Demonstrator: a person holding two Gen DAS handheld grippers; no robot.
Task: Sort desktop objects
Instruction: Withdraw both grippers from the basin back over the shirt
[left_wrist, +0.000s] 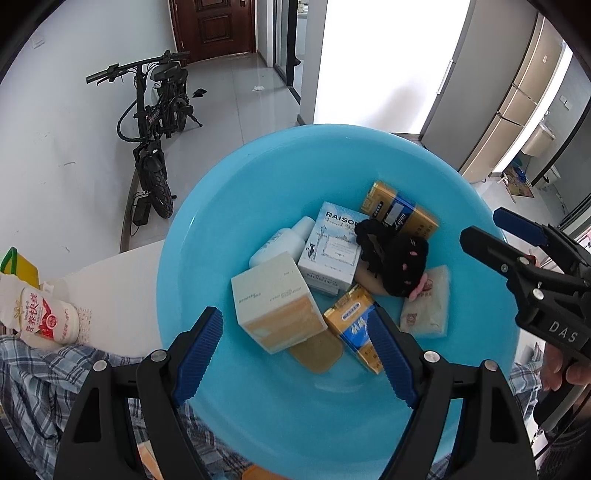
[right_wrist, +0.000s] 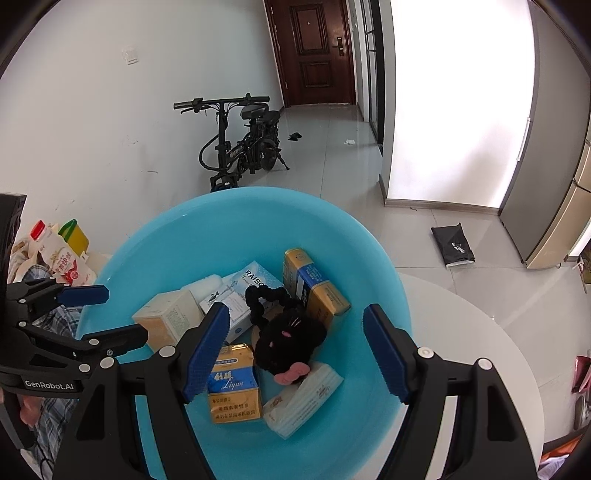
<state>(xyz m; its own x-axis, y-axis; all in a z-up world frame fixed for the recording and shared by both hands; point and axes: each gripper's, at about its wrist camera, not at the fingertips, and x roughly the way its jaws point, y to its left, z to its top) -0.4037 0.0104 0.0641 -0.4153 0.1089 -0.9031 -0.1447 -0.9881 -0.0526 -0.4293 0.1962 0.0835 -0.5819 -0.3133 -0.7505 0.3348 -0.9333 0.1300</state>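
A light blue basin (left_wrist: 229, 206) (right_wrist: 166, 236) holds several objects: two gold-and-blue packs (left_wrist: 400, 212) (left_wrist: 354, 325), a white RAISON box (left_wrist: 330, 247), a cream box (left_wrist: 273, 310), a white bottle (left_wrist: 280, 242), a black plush hair tie (left_wrist: 402, 258) and a tissue pack (left_wrist: 430, 302). My left gripper (left_wrist: 295, 354) is open and empty, above the basin's near side. My right gripper (right_wrist: 295, 354) is open and empty over the basin, above a gold pack (right_wrist: 232, 387), the hair tie (right_wrist: 288, 336) and the tissue pack (right_wrist: 303, 398).
The basin stands on a white round table (right_wrist: 480, 332). A milk bottle (left_wrist: 48, 314) and a yellow carton (left_wrist: 22, 267) stand at the table's left, beside plaid cloth (left_wrist: 44, 391). A black bike (left_wrist: 155, 122) and a black bag (right_wrist: 452, 245) are on the floor beyond.
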